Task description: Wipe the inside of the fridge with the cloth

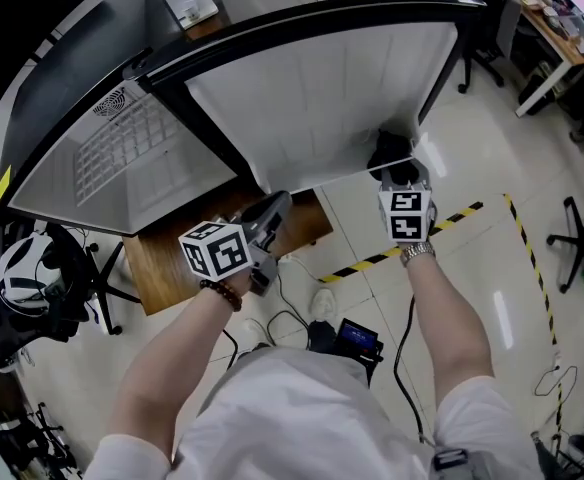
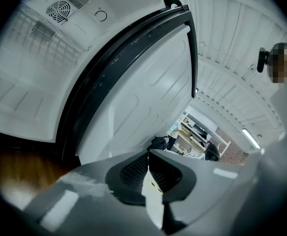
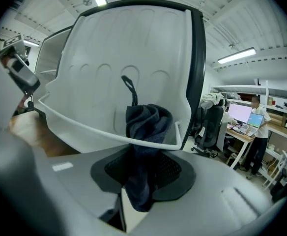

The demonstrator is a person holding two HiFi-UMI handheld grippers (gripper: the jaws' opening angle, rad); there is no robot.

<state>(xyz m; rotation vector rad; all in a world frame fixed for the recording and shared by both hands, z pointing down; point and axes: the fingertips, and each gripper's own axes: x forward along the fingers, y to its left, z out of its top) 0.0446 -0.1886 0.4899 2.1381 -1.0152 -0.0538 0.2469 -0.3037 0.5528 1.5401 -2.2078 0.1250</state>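
**Jaws, right gripper** (image 3: 143,177): clamped on the cloth (image 3: 146,127), with both pads pressing its lower part.

**Jaws, left gripper** (image 2: 148,168): closed together with nothing between them.

**Cloth:** dark blue, bunched into a thick roll.
- Its long axis runs along the right gripper's own line, from a loose tail at the near side of the jaws up and away to a rounded wad beyond the fingertips.
- A thin hanging loop (image 3: 129,88) stands upright from the top of the wad.
- The wad points at the inner liner of the fridge door (image 3: 109,53). Whether it presses on the liner cannot be told.

**Door shelf:** a white rail (image 3: 84,126) runs across the lower door and crosses in front of the cloth, so the wad sits inside the shelf, behind the rail. The tail and the jaws are on the near side of it.

**Fridge door:** swung open, with a white moulded liner and a dark gasket (image 3: 198,68) along its edge.
- The right gripper is at the lower free corner.
- The left gripper is just below the door's bottom edge, nearer the hinge, and apart from the cloth.

**Fridge compartment** (image 1: 47,183): white inside, holding a white wire shelf (image 1: 122,148), with a round fan grille (image 2: 61,9) on its wall.

**Surroundings:**
- A wooden board (image 1: 167,268) lies beneath the fridge.
- Yellow-black tape (image 1: 372,258) is on the floor.
- An office chair (image 3: 213,127) stands beyond the door.
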